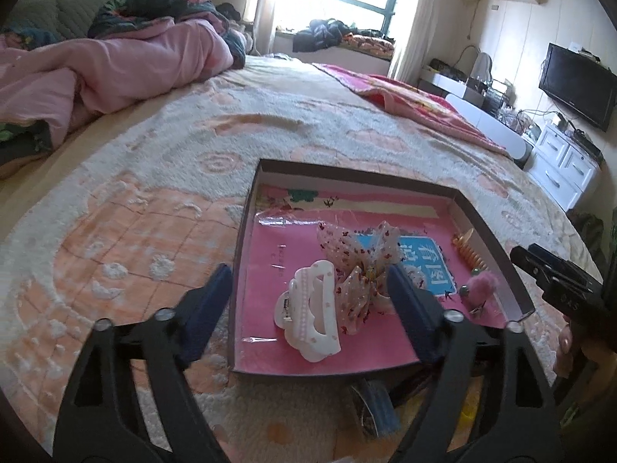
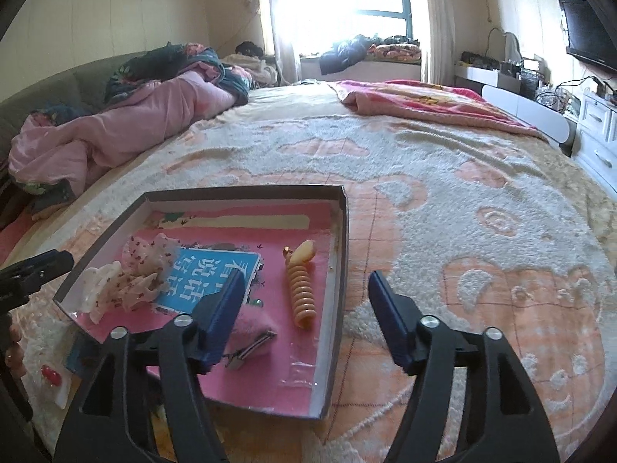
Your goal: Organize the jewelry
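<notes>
Inside, the box point(image 2: 339, 239) floor's blue label point(image 2: 216, 274) bears white Chinese characters.

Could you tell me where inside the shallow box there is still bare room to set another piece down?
The shallow pink-lined cardboard box is bare along its near edge, below the orange spiral hair clip, and its far strip. It is crowded at the left, where the white claw clip touches the sheer dotted bow.
</notes>
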A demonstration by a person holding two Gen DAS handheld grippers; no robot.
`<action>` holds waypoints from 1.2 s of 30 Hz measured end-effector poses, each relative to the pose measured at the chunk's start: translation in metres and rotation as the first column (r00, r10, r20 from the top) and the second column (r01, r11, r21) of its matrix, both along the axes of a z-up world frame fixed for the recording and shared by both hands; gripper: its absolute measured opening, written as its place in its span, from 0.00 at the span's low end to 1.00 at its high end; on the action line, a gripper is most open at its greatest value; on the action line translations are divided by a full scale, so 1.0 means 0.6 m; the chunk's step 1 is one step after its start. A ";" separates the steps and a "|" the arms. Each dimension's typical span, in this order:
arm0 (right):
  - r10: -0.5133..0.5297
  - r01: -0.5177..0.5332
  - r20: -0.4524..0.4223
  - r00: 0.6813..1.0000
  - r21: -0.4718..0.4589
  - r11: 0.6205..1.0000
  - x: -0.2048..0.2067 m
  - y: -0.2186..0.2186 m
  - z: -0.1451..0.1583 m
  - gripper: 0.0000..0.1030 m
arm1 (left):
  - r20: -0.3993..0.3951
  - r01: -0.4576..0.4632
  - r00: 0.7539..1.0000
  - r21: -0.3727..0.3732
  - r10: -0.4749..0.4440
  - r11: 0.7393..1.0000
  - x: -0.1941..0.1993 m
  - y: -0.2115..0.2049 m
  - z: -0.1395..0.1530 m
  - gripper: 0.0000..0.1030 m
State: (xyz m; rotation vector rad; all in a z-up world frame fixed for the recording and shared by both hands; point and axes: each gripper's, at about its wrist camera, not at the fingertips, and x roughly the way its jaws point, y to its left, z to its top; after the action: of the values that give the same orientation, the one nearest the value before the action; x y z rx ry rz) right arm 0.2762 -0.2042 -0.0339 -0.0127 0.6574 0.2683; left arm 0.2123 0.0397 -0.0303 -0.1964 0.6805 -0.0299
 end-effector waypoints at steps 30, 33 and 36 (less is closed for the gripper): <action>0.045 -0.046 0.088 0.995 0.014 0.999 -0.145 0.007 0.038 0.77 | 0.068 -0.016 0.998 0.052 0.012 0.999 -0.104 -0.003 0.029 0.89; 0.058 -0.059 0.097 0.994 0.005 0.998 -0.159 0.012 0.039 0.78 | 0.069 -0.017 0.998 0.064 0.013 0.998 -0.115 -0.003 0.027 0.89; 0.072 -0.073 0.096 0.993 0.004 0.997 -0.169 0.015 0.038 0.79 | 0.070 -0.019 0.997 0.066 0.015 0.998 -0.124 -0.002 0.026 0.89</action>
State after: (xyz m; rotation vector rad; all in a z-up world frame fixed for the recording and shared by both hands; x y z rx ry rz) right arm 0.1746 -0.1953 -0.0113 -0.0419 0.5616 0.3380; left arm 0.1381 0.0386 -0.0147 -0.1361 0.6100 0.0025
